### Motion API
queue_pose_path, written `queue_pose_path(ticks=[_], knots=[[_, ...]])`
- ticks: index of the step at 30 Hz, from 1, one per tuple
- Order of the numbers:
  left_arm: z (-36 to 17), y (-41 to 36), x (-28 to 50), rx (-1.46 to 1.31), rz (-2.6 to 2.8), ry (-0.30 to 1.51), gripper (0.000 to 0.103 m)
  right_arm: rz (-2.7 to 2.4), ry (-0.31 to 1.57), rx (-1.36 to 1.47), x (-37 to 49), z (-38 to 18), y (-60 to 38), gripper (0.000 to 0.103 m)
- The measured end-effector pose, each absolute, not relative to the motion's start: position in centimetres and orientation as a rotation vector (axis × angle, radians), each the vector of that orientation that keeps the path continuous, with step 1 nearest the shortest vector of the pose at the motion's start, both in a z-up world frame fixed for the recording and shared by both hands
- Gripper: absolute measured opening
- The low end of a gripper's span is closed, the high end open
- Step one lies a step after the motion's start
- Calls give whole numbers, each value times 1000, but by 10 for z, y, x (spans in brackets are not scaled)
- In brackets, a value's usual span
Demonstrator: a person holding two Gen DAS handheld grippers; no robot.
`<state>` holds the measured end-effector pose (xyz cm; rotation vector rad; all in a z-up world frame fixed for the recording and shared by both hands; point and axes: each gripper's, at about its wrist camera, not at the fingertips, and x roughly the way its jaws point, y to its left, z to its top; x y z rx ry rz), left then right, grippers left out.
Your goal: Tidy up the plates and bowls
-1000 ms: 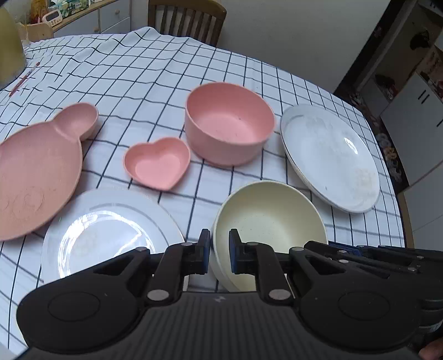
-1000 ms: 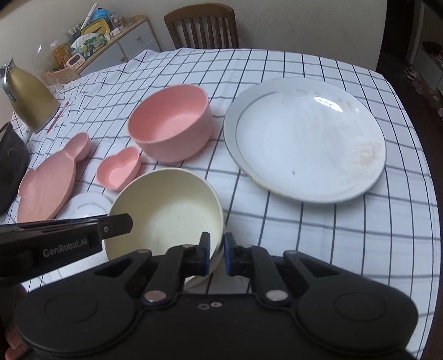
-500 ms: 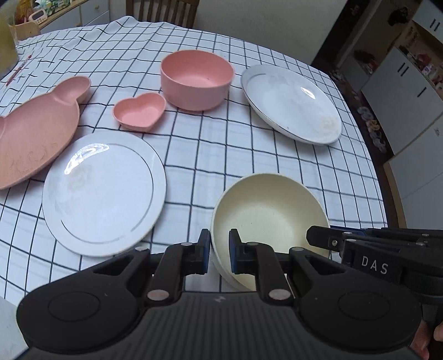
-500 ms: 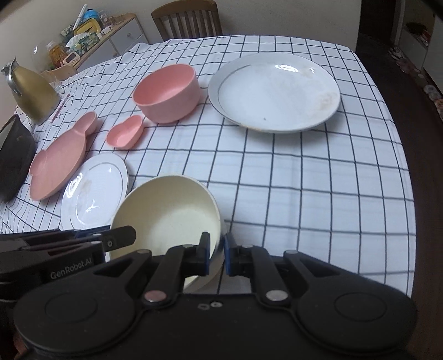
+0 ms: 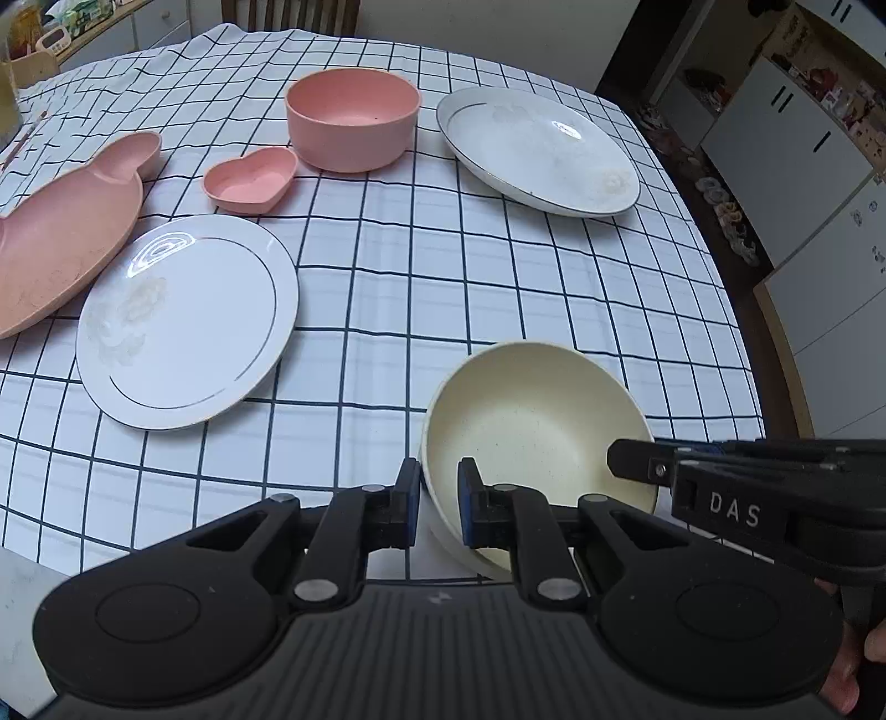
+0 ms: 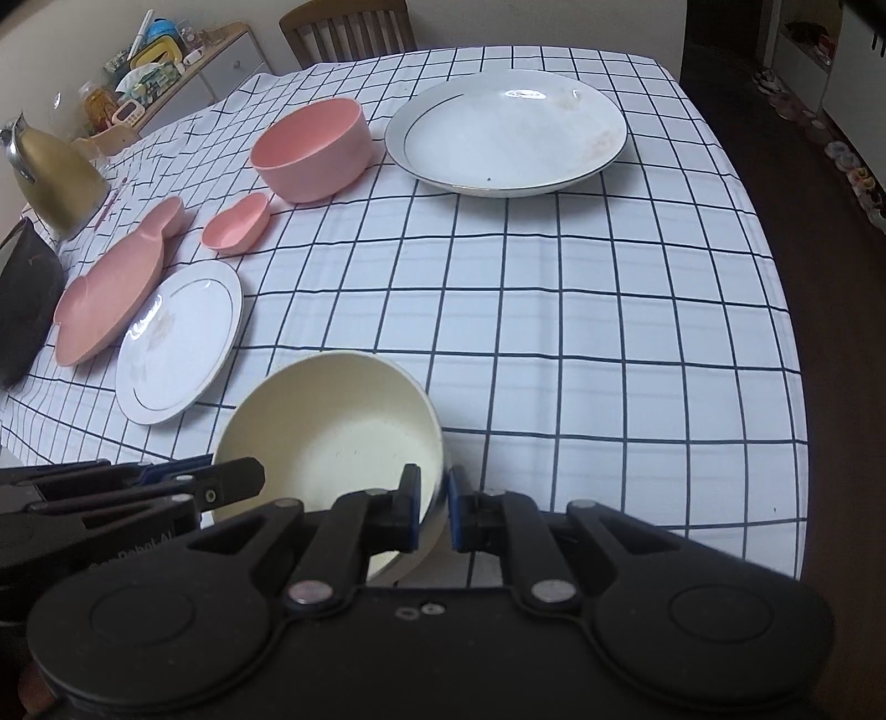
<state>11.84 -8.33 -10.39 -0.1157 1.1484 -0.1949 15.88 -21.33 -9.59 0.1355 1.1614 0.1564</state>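
Note:
A cream bowl hangs above the near edge of the checked table, held by both grippers. My left gripper is shut on its left rim; my right gripper is shut on its right rim. Farther off stand a pink bowl, a pink heart dish, a small white plate, a large white plate and a pink animal-shaped tray.
The checked tablecloth covers the table, whose right edge drops to a dark floor. A gold kettle and a dark bag stand at the left. A wooden chair is behind the table. White cabinets are at the right.
Both grippers have drawn back toward the table's near edge with the cream bowl, away from the other dishes, which now look smaller and farther off. The small white plate is fully uncovered.

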Motion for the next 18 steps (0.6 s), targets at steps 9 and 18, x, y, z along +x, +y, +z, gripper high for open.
queue_pose_path(ticks=[9, 18], knots=[[-103, -110, 124, -81, -213, 1145, 14, 175, 1160, 76, 171, -99, -232, 9], [-102, -104, 116, -77, -234, 1161, 14, 224, 1182, 63, 163, -97, -233, 9]])
